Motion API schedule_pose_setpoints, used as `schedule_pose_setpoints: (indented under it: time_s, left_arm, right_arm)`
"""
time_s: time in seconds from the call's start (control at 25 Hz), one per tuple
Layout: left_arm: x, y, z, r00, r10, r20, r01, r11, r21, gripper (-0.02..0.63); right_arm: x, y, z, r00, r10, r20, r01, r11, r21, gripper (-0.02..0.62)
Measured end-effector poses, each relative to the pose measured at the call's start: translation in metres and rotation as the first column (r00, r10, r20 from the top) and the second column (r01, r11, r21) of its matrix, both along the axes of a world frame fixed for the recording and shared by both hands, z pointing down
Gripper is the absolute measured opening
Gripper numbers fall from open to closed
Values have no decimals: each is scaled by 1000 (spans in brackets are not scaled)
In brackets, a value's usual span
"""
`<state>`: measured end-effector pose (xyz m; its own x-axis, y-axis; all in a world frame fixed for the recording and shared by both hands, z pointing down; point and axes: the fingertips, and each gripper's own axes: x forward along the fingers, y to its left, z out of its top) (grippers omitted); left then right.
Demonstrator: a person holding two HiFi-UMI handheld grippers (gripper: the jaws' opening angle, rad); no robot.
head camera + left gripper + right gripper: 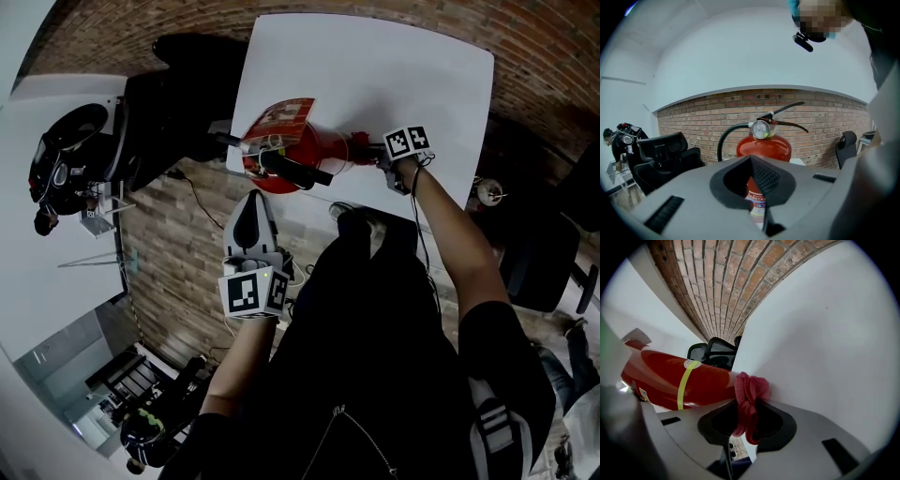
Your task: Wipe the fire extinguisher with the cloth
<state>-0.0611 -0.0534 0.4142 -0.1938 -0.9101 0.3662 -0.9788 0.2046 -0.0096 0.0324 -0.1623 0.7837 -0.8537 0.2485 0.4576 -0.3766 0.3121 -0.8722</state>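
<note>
A red fire extinguisher [292,150] with a black hose and handle stands on the white table [394,75]. My right gripper [375,150] is shut on a red cloth [359,142] at the cylinder's right side. In the right gripper view the cloth [749,399] bunches between the jaws and touches the red body [679,380] near its yellow band. My left gripper [251,202] hangs off the table's near edge, shut and empty, short of the extinguisher. Its own view looks at the extinguisher [764,147] and the pressure gauge [760,129] beyond the closed jaws.
A black office chair [178,103] stands left of the table, also seen as a black chair [665,154] in the left gripper view. Another white table [56,103] at far left carries a black helmet [70,155]. A dark chair [544,262] sits at right. Brick surfaces surround.
</note>
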Motion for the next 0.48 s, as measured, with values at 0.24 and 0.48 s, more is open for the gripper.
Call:
schedule_pose_setpoints:
  time_s: [0.24,0.48]
  left_arm:
    - [0,-3,0,1000,14,3,-14,1000,16,30]
    - [2,-3,-1,1000,15,-11,-14,999,31,30]
  right_arm:
    - [0,0,-19,999,4,47,-3,1000,-22,106]
    - [1,-1,-44,996,-9,89,12,999,-40,106]
